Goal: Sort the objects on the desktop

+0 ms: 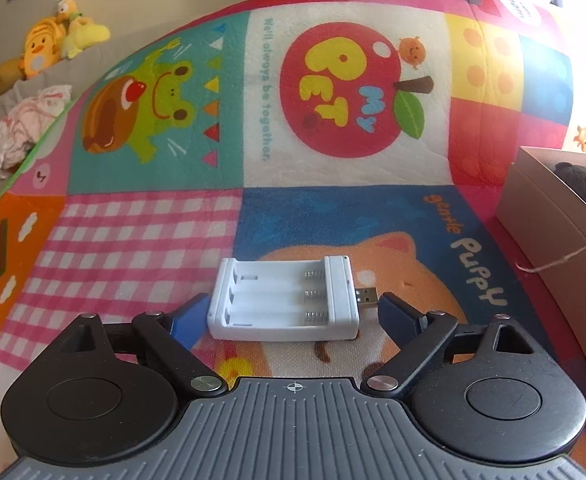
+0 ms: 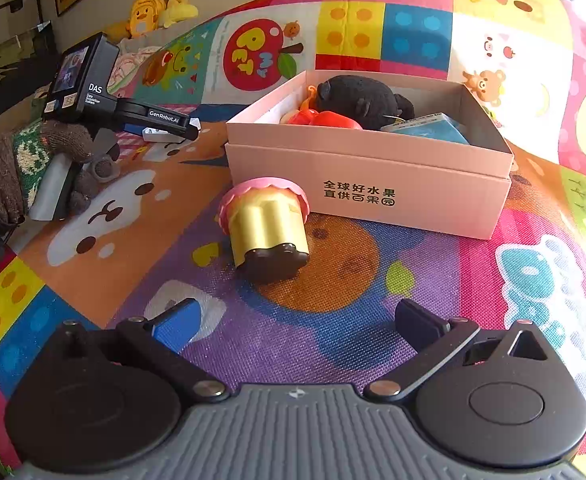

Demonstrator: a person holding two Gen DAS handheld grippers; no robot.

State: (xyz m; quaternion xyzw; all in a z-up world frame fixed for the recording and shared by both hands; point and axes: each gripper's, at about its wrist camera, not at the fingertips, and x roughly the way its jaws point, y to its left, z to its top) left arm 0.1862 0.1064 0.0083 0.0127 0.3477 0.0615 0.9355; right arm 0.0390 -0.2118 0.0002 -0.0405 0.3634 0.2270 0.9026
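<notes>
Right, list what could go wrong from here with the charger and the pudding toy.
1. The left gripper straddles the white battery charger, its USB plug right beside one finger; closing may catch or bend it.
2. The toy pudding lies tipped on its side ahead of the open right gripper; its rounded body may roll away.
3. The pink box already looks crowded.

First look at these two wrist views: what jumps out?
The loud patchwork play mat under everything. In the left wrist view, a white battery charger lies between the open left gripper fingers; in the right, a toppled toy cupcake beside the pink box.
</notes>
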